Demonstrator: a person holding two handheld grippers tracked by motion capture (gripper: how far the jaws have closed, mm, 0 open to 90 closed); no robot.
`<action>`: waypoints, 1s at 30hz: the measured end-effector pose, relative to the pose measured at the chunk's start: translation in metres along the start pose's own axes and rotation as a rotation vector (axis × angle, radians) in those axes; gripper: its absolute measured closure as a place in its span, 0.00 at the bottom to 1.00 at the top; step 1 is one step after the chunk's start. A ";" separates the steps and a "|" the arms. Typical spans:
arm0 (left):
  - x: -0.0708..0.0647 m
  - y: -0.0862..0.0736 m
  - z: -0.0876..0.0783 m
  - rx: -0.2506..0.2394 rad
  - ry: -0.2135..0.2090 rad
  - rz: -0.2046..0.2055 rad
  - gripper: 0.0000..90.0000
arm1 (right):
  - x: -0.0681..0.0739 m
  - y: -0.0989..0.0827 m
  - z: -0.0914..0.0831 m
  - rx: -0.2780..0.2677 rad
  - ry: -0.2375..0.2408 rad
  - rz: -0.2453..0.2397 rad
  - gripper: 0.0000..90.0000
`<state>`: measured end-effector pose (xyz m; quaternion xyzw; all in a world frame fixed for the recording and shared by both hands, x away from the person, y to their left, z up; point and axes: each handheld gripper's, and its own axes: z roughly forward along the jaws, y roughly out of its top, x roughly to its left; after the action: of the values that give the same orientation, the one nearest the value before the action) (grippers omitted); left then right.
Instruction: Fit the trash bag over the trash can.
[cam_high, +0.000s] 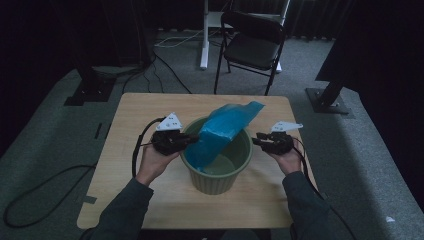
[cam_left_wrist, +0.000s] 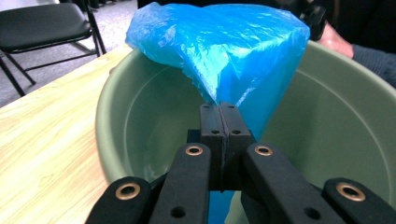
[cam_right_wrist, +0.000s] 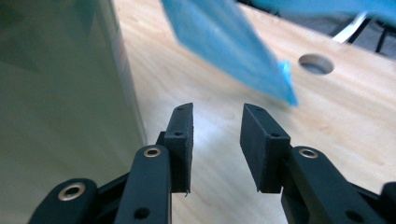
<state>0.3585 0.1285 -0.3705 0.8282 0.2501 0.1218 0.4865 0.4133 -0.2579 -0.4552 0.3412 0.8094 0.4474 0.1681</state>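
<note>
Jaws of left gripper (cam_left_wrist: 219, 112) pinch blue bag (cam_left_wrist: 224, 51); right gripper (cam_right_wrist: 215, 135) stands parted, empty.

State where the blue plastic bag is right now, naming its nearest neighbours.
In the high view, the blue plastic bag drapes over the green bucket at the table's middle, its near-left edge pinched by the left gripper.

Crumpled blue plastic bag (cam_high: 223, 131) draped over green bucket's (cam_high: 216, 178) rim, bucket upright on wooden table
</note>
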 end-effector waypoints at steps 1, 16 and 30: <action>0.001 -0.001 -0.001 -0.001 0.002 -0.004 1.00 | 0.000 0.003 -0.001 -0.008 -0.007 -0.003 0.71; 0.008 -0.007 -0.003 -0.002 0.011 -0.020 1.00 | -0.007 0.042 -0.008 -0.058 -0.096 -0.030 0.60; 0.008 -0.007 -0.002 -0.002 0.006 -0.026 0.99 | -0.005 0.059 0.001 0.009 -0.135 -0.120 0.51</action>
<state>0.3626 0.1375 -0.3753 0.8240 0.2621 0.1181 0.4882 0.4415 -0.2394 -0.4066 0.3224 0.8173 0.4086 0.2473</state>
